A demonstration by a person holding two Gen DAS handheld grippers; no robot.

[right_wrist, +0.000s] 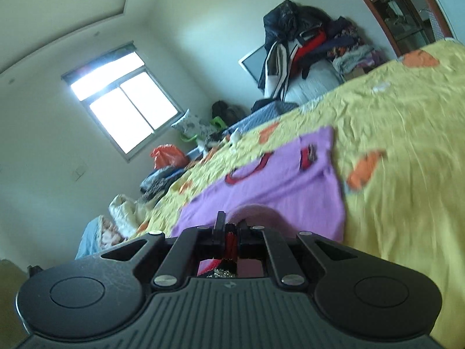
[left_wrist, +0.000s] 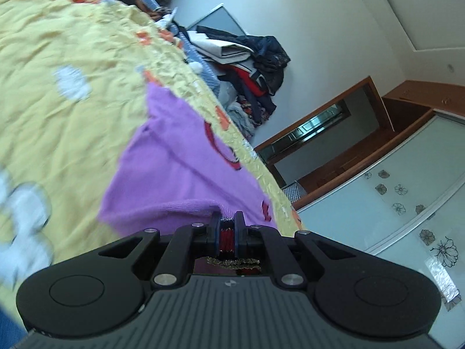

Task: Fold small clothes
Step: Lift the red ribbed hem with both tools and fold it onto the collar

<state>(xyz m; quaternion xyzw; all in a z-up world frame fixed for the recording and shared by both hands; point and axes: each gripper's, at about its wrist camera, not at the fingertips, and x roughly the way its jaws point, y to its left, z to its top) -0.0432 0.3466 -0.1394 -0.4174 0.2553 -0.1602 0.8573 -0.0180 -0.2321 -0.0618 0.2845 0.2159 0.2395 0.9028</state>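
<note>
My left gripper (left_wrist: 227, 218) and right gripper (right_wrist: 231, 223) each clench the near edge of the purple knit garment (left_wrist: 177, 171), which stretches ahead over the yellow bedspread (left_wrist: 72, 122).

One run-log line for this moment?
left gripper: shut on purple garment | right gripper: shut on purple garment | yellow bedcover: under garment

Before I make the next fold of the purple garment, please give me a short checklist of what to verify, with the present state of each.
1. Left gripper shut on the purple knitted garment with red pattern: ok.
2. Right gripper shut on the same garment: ok.
3. Garment's far part rests on the yellow patterned bedsheet: ok.
4. Garment lies flat, without wrinkles: cannot tell, pictures blurred.
5. Bedsheet beside the garment free of other clothes: ok.
</note>
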